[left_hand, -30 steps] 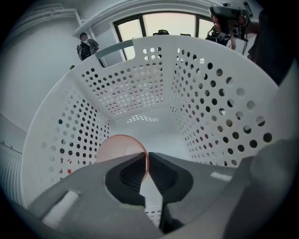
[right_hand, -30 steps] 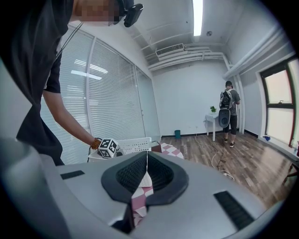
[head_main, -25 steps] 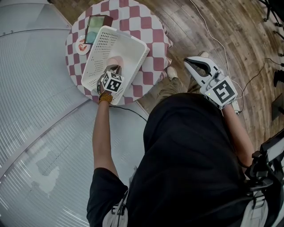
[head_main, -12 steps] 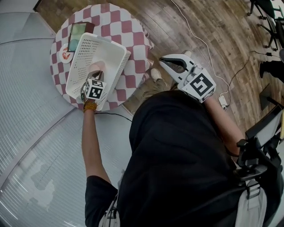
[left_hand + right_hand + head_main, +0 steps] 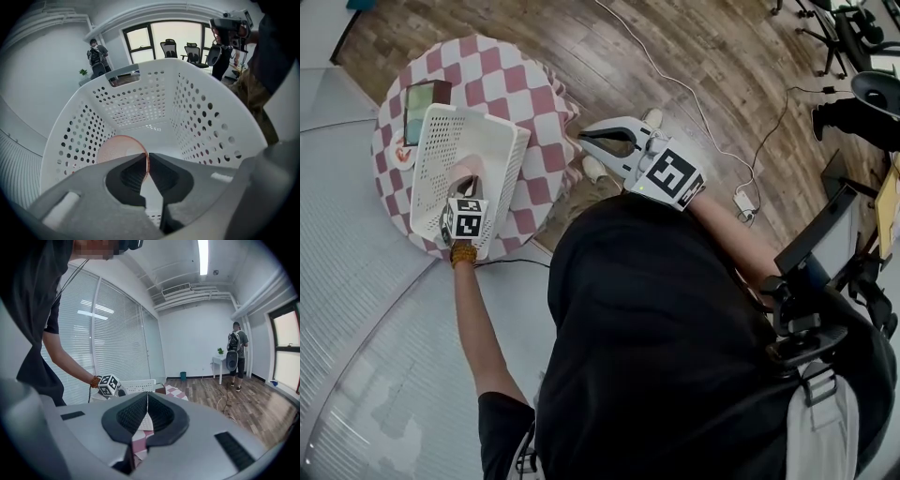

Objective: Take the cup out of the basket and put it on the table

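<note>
**Head view with both gripper views.** A round worktop [image 5: 525, 84] under a red-and-white checked cloth carried a white perforated basket [image 5: 441, 141]. The left hand-held gripper [image 5: 470, 186] reached into the near end of the basket. In the left gripper view, its jaws stood narrow and were clamped on the thin rim of a pink cup [image 5: 119, 149]. The cup lay inside the basket against the left perforated wall [image 5: 70, 136], with its open mouth facing the camera. In the head view the cup [image 5: 465, 170] showed just beyond the jaw tips. The right hand-held gripper [image 5: 586, 138] was held over the wooden floor [image 5: 703, 75], right of the worktop and apart from it. Its jaws were pressed together on nothing [image 5: 147, 394]. A dark flat object [image 5: 422, 96] lay on the cloth at the far end of the basket.
</note>
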The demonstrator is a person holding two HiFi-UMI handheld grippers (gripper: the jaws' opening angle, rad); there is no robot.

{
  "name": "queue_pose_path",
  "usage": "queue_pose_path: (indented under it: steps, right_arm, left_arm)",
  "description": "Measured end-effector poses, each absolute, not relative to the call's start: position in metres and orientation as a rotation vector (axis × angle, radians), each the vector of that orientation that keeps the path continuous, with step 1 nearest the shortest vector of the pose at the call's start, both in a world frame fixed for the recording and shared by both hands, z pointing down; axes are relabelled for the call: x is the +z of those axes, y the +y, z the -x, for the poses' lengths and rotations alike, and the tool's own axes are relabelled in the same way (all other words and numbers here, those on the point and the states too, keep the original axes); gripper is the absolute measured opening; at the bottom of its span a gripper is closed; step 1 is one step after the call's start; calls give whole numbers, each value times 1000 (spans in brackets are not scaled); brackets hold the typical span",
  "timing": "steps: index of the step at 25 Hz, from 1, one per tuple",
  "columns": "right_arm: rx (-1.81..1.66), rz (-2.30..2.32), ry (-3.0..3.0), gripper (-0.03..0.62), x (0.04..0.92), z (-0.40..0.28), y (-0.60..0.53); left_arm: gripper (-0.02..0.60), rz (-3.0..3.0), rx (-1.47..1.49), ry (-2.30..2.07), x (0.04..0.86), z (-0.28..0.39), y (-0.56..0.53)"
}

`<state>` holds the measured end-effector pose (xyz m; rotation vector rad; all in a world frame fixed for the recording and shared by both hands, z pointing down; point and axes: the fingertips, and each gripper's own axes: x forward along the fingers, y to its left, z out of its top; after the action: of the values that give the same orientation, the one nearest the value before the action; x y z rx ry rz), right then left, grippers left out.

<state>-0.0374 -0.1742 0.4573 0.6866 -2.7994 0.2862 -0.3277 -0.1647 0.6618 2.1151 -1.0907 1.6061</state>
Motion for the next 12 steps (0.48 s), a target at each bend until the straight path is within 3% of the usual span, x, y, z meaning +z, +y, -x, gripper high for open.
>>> queue_pose_path:
  steps: [12]
  right_arm:
    - [259,-626,-2815,12,454,50,-174]
  left_arm:
    - [23,-2142,1487,-1221,627,319,-171]
